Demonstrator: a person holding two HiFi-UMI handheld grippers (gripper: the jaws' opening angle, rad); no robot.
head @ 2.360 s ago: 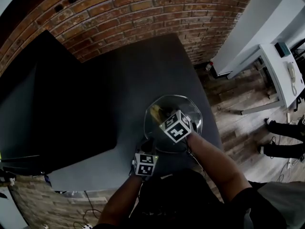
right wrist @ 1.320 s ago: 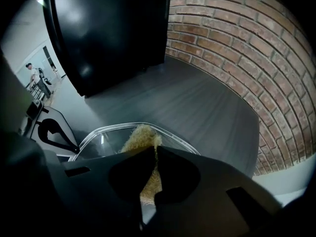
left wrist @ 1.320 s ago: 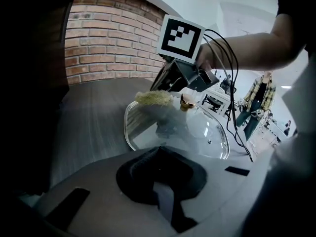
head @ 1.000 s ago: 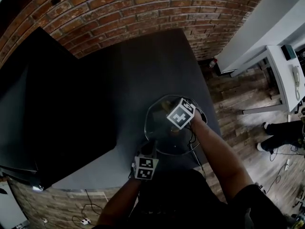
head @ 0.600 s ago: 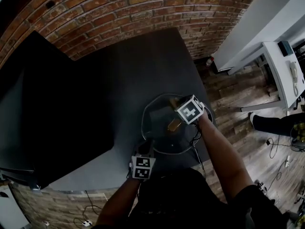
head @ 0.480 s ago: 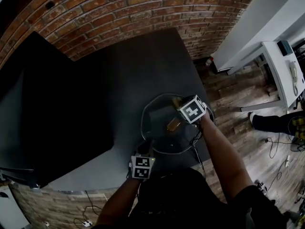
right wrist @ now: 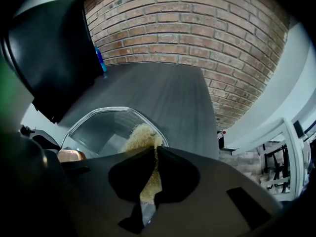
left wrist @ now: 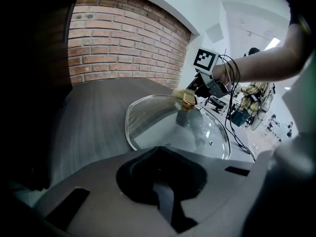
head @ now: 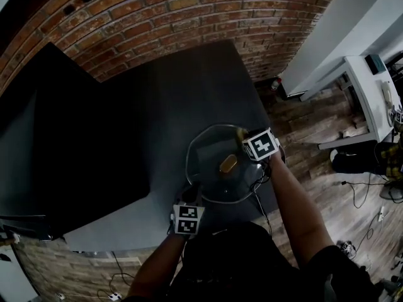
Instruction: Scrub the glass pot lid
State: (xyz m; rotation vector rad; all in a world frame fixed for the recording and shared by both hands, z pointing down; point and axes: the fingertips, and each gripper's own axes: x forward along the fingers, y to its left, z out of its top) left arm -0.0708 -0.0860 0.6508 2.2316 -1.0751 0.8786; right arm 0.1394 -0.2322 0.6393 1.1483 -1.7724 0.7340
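Steadies the glass pot lid [head: 208, 153] with the left claw [left wrist: 159, 149], jaws closed on the near rim. Pinches a yellow scrub pad [right wrist: 142, 136] in the right claw [right wrist: 154, 151], jaws tight on the pad's near end, and sets its frayed far end against the lid's far right rim. Rests the lid dome-up at the near right corner of the dark grey surface [head: 182, 93], with the gold knob [head: 228, 163] at its centre, between the two claws and apart from both. Shows a black-and-white marker cube [head: 261, 145] atop the right claw and another [head: 187, 219] on the left. Backs onto a red brick wall [head: 189, 11] at the far side, with a large black object [head: 56, 137] covering the left part of the surface. Gives way on the right to a wooden floor [head: 321, 175] and a white desk [head: 368, 87].
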